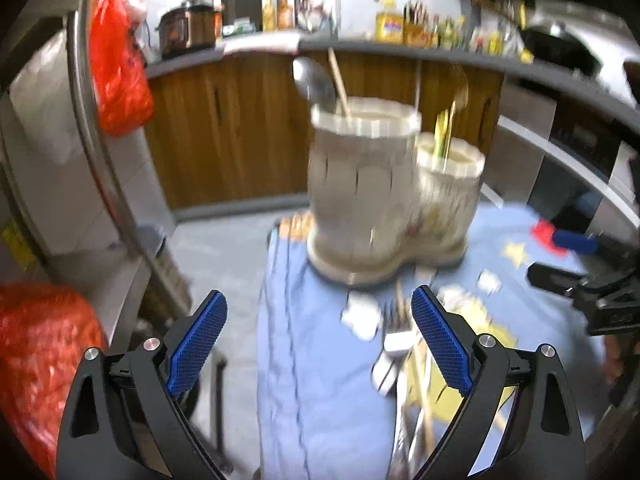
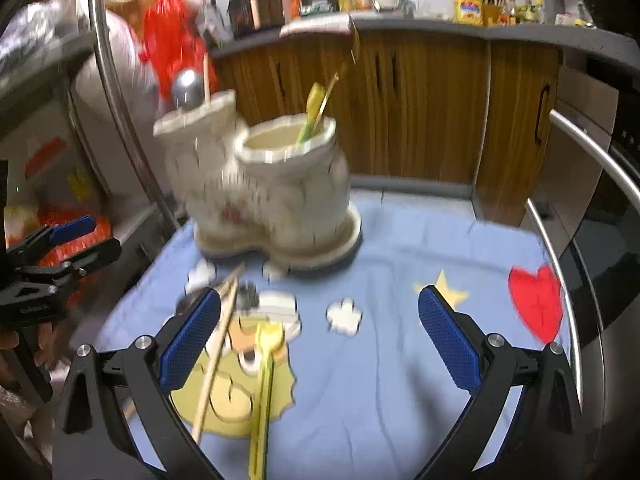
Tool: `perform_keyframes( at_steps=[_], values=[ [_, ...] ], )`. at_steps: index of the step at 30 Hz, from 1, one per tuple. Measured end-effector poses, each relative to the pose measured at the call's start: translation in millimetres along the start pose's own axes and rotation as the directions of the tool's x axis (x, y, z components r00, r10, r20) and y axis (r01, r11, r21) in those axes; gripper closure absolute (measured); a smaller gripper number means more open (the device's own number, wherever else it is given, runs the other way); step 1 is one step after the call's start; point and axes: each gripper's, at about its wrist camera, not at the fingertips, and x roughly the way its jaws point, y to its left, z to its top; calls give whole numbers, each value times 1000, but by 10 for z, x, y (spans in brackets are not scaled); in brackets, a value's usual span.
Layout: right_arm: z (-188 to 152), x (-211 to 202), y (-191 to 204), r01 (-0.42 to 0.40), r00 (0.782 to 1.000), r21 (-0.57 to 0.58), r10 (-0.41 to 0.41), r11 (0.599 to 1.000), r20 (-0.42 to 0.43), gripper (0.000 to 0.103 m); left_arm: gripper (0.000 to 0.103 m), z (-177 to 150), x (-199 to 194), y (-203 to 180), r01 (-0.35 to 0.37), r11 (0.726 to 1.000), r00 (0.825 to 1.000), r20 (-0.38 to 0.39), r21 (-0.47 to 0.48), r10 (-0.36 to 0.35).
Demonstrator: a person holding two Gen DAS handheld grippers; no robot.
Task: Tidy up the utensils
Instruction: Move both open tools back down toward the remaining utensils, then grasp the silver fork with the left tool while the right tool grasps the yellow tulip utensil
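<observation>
Task partly done. Left gripper (image 2: 60, 240) jaws released, empty. Holder (image 2: 260, 184) on blue cloth (image 2: 400, 380) already has spoon (image 2: 186, 88) and yellow utensils. Chopsticks (image 2: 216, 344) and yellow spoon (image 2: 264, 372) remain loose in front. Right gripper (image 2: 320, 320) jaws released, empty.

A cream two-cup utensil holder (image 2: 260, 192) stands upright on the blue cloth — a metal spoon (image 2: 186, 88) in its taller cup — while a yellow fork (image 2: 266, 364) and wooden chopsticks (image 2: 218, 344) lie loose before it.
</observation>
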Motion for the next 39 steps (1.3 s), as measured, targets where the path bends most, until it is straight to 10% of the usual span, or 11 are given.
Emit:
perform_keyframes(
  at_steps=[10,14,22,39],
  values=[
    [-247,166,87,-40,988,-16,37,999,-150,7,10,-286,307,-156,38,999,988,-153,25,-34],
    [-280,219,174,-38,985,-75,25,996,-169,26,14,-319,352,-237,66,997,984,-167,37,-58],
    [-328,311,323,-76,976,-132,46,988,-213,64,52,-370,456,-309,148,988,966,-220,33,-137],
    [-331,443,454,-79,969,-206,27,975,-246,86,81,-299,552,-350,214,977,952,-224,0,-209]
  ],
)
